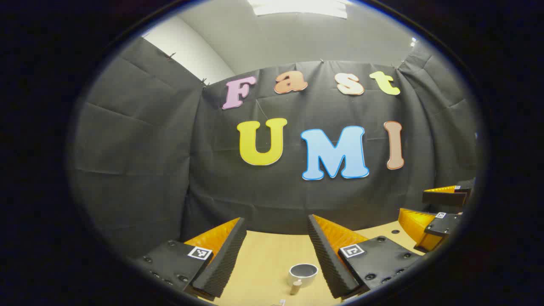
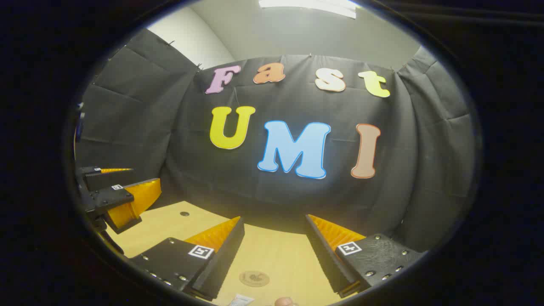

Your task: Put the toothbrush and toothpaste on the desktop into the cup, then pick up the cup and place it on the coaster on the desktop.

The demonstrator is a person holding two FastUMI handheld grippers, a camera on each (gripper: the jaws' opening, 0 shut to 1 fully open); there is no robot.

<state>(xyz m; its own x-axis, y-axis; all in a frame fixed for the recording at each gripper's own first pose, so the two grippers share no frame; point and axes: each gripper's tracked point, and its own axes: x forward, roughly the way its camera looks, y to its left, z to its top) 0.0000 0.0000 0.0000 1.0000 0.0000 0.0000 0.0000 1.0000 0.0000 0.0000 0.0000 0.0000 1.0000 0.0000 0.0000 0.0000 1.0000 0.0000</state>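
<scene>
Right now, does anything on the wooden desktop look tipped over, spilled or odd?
Nothing stands out. The white cup stands upright on the light wooden desktop, and the round brown coaster lies flat. Both grippers, left and right, hover open.

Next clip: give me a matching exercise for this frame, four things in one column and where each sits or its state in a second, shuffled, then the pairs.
Things:
1. cup
2. coaster
3. left gripper
4. right gripper

Places or states:
A. round disc flat on the desktop, between the right gripper's fingers
B. open, with the cup below
C. open, with the coaster below
D. upright on the desktop, rim up

Pairs: 1-D, 2-A, 3-B, 4-C
</scene>
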